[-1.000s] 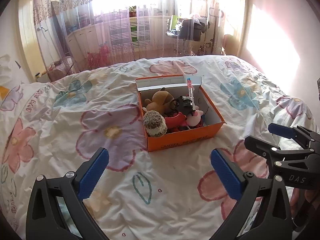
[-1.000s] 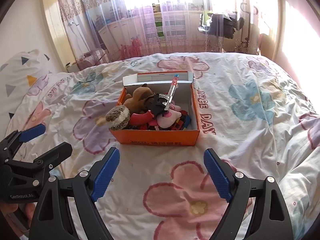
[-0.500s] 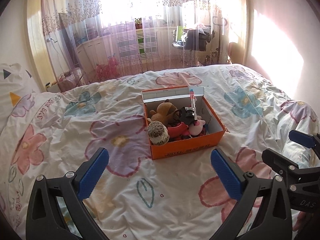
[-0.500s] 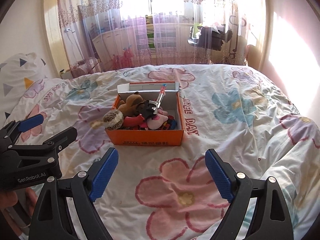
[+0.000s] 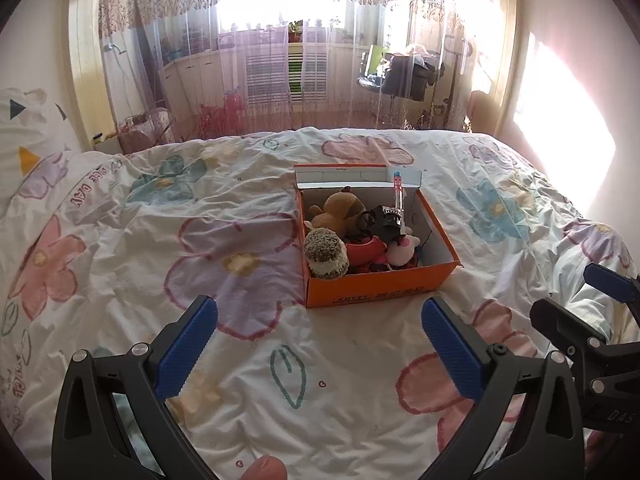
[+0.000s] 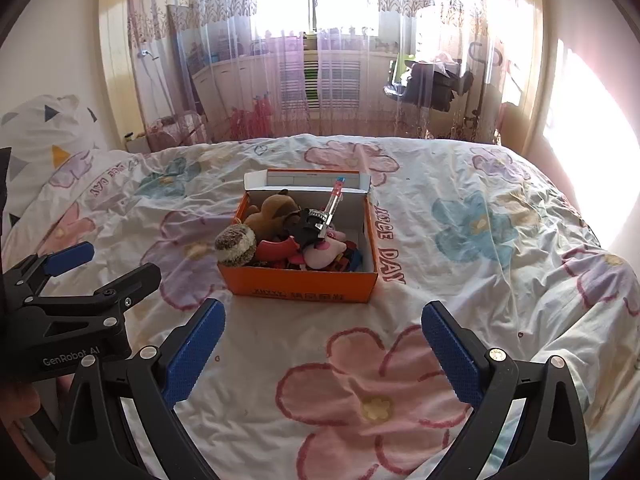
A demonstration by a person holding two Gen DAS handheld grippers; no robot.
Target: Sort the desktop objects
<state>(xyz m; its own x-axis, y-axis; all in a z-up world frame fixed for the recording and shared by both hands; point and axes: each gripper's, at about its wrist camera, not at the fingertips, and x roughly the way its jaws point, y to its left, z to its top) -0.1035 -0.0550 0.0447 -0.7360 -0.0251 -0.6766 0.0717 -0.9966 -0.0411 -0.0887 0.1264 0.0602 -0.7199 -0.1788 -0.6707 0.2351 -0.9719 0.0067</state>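
A: How are the fingers set?

B: Both pairs are spread wide and nothing is held. The left gripper [image 5: 319, 342] and the right gripper [image 6: 323, 344] are poised low over the flowered bedspread [image 6: 460, 184], side by side.

A: Where is the box?

B: The orange box [image 6: 304, 290] is seen ahead of both finger pairs, well apart from the tips. It is offset toward the right finger of the left gripper and toward the left finger of the right gripper, so it lies between the two. Its long axis runs away from the fingers. Neither hand can be judged nearer.

A: And its contents?

B: It is packed: a hedgehog plush [image 5: 325, 252] at the near left corner, a brown plush [image 5: 340, 210] behind it, a pink plush [image 5: 402, 251], and a pen-like tube [image 6: 333, 200] propped against the far wall. A forward reach would be needed.
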